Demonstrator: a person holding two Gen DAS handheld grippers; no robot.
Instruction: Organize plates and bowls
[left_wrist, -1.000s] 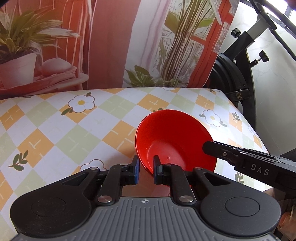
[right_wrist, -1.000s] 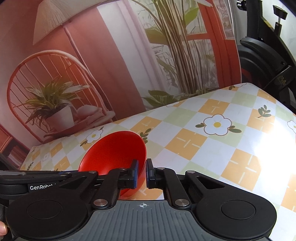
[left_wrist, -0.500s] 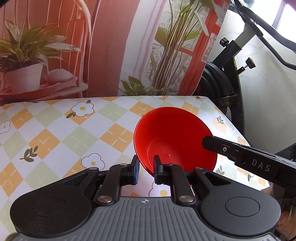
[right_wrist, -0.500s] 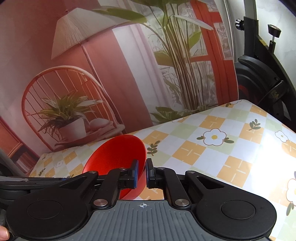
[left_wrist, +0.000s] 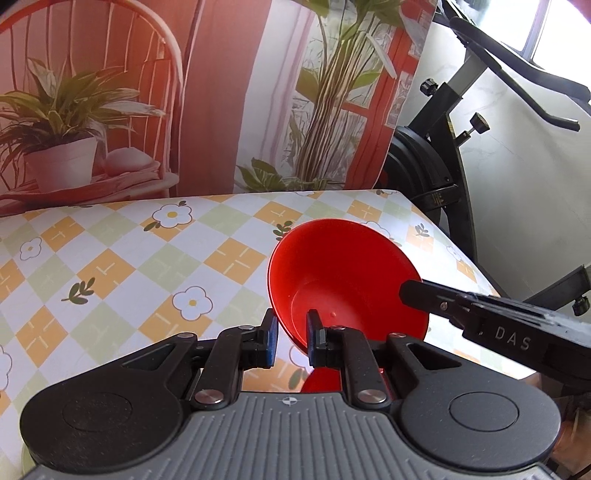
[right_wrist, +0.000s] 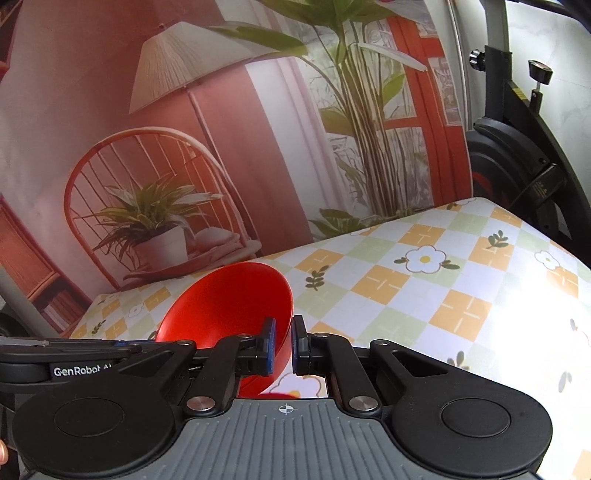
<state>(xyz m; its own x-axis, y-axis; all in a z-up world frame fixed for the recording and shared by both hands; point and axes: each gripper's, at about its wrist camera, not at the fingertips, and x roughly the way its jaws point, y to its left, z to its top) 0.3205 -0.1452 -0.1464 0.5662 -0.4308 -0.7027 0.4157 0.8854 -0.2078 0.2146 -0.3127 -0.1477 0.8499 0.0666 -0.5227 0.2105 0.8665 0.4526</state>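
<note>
Holding the red bowl (left_wrist: 347, 284) by its rim from two sides, you have it tilted and lifted clear of the bench (left_wrist: 110, 266), its open mouth facing away over the flowered cloth. Your left gripper (left_wrist: 291, 338) has its fingers clamped on the near-left edge of the rim, one pad inside and one outside. Your right gripper (right_wrist: 282, 345) pinches the opposite edge the same way, fingers nearly together with only the thin wall between them.

Judging by its gloss and thin wall, the bowl is probably light, stiff plastic, unlikely to break but slick. A smooth rim pinched this way can pivot between the pads, so keep both grips square to the wall and avoid twisting one hand against the other. If you go to one hand, seat the pads deeper over the rim first. A red shape shows just below the left fingers; you cannot tell from here what it is.
</note>
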